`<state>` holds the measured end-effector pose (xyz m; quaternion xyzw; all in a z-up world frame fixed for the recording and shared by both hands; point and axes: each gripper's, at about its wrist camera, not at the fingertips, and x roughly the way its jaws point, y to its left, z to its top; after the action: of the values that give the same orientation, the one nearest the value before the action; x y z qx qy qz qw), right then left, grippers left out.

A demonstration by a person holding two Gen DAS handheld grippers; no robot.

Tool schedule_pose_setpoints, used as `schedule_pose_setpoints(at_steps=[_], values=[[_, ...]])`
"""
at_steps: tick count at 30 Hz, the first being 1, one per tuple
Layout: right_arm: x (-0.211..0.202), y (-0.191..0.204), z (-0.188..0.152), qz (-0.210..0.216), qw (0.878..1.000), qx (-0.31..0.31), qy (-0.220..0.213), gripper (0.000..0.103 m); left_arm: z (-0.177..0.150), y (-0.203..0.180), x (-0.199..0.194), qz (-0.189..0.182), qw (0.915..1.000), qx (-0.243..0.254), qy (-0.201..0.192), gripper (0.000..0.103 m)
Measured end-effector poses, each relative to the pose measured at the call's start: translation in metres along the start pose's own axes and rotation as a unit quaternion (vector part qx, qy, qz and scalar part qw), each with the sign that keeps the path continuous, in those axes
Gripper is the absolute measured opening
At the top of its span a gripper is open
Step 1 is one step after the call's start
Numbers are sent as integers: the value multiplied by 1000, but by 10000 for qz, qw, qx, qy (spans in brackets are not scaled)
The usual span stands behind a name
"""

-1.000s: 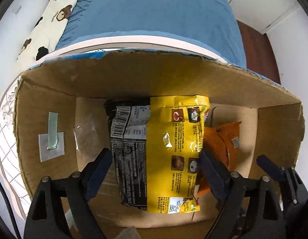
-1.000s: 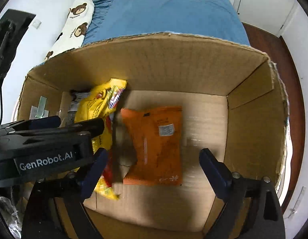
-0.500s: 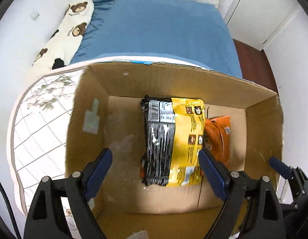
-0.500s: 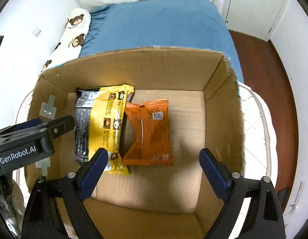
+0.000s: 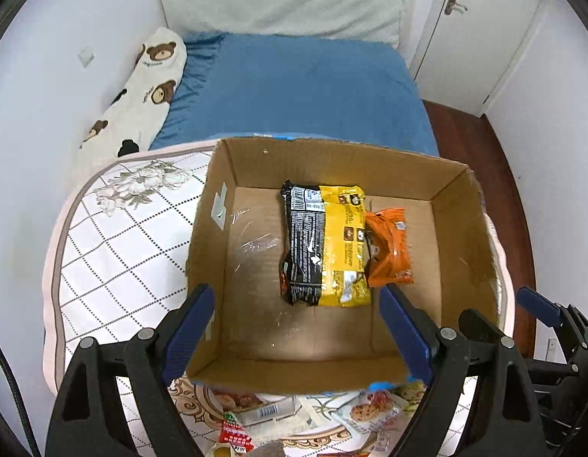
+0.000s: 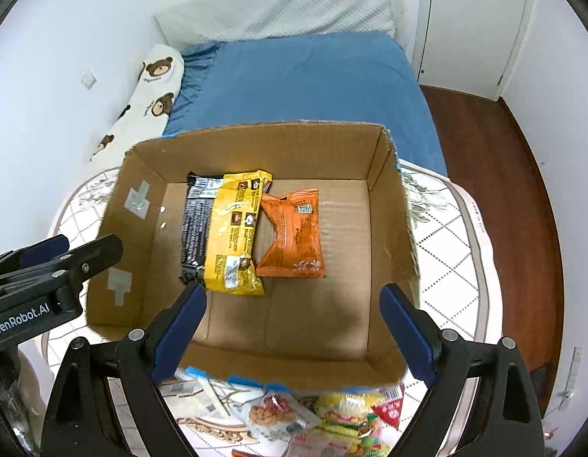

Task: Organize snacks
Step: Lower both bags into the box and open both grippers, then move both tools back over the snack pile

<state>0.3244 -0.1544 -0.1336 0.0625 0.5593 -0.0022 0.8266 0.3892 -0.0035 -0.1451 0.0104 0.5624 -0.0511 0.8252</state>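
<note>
An open cardboard box (image 5: 450,186) (image 6: 389,175) stands on a patterned table. On its floor lie a black packet (image 5: 303,243) (image 6: 193,228), a yellow packet (image 5: 343,247) (image 6: 235,232) overlapping it, and an orange packet (image 5: 389,247) (image 6: 296,236) beside that. My left gripper (image 5: 296,323) hangs open above the box's near side, nothing between its blue fingers. My right gripper (image 6: 292,323) is also open and empty, above the box's near wall. Loose snack packets (image 5: 256,415) (image 6: 332,415) lie on the table in front of the box.
The table's white checked cloth (image 5: 115,243) (image 6: 446,251) surrounds the box. Behind it is a bed with a blue sheet (image 5: 294,91) and a bear-print pillow (image 5: 141,87). A white door (image 5: 476,30) and dark wood floor (image 6: 515,190) lie to the right. The left gripper's body (image 6: 39,289) shows at the right view's left edge.
Both grippers have risen up and drawn back out of the box, still open. The box and packets look smaller, and the table with its loose snacks has come into view.
</note>
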Motion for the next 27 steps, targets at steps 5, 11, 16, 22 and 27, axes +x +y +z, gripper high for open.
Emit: schedule_pose_setpoints(at_steps=[5,11,16,22,27], values=[[-35,4,-19,45,9997,33,-230,94,-20,-5,-29,-47,9997,96,-209,88],[-69,9,-51,41,9988,18,-484,94,-52,-8,-60,-121,9987,138,-472,88],[-75,7,-94,236,9991,150,-308,94,-93,-4,-71,-101,9986,181,-484,88],[-42,-2,-152,366,9979,451,304,94,-145,9,-42,162,9994,313,-10,89],[-2,-21,-189,312,9925,849,817,94,-184,36,-1,361,9973,207,605,89]])
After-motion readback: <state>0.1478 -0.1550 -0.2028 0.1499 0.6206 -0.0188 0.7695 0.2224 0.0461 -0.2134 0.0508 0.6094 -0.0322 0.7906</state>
